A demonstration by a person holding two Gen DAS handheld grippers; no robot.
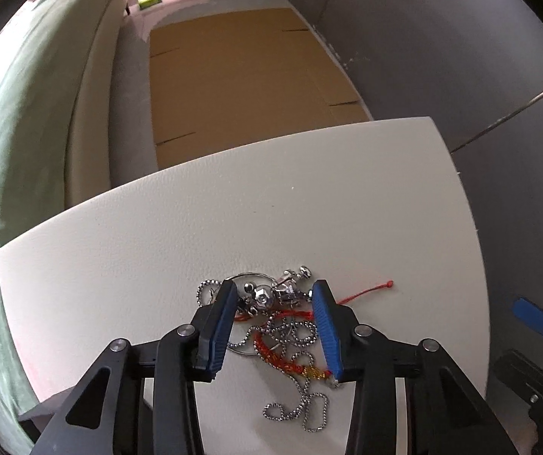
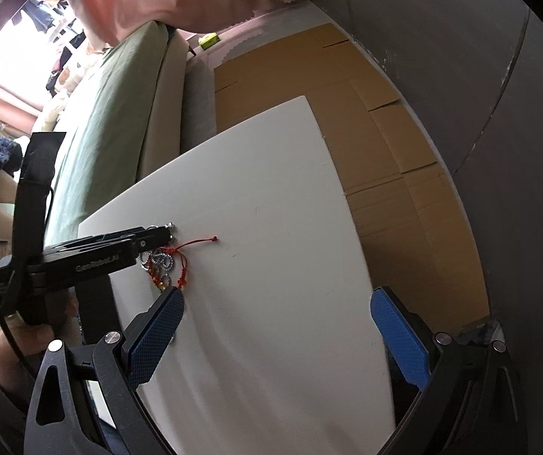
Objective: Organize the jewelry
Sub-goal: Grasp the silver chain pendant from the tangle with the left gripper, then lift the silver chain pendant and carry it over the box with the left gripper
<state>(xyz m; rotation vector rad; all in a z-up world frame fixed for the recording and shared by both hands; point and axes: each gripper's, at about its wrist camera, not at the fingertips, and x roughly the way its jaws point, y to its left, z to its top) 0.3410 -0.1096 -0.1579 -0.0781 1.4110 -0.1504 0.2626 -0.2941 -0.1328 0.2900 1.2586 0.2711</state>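
**Left fingers straddle the jewelry tangle; right hand waits off to the side**

I have the left gripper (image 1: pixel 274 295) pointing steeply down over the jewelry pile (image 1: pixel 283 326), which sits low and centre in the left wrist view on the white counter (image 1: pixel 233 208). The pile is a knot of things: a silver bead chain (image 1: pixel 302 409) looping toward the bottom of the frame, a red braided cord (image 1: pixel 283 360) running diagonally through it, and shiny silver charms (image 1: pixel 286 288) bunched at the top. A thin red cord tail (image 1: pixel 370 290) trails out to the right, past the right-hand finger.

The fingers stand apart, one on each side of the tangle, with the charms and the upper loops in the gap between them. I can't see either pad pressing on anything, so I judge nothing is gripped yet. The pile's long run goes top to bottom of this frame, along the fingers, not across them, so a close here should gather the upper bunch while the lower chain loops stay outside.

In the right wrist view the right gripper (image 2: pixel 275 305) is spread wide over bare counter, and the pile sits up and to the left of it. The left hand is clearly the nearer one.
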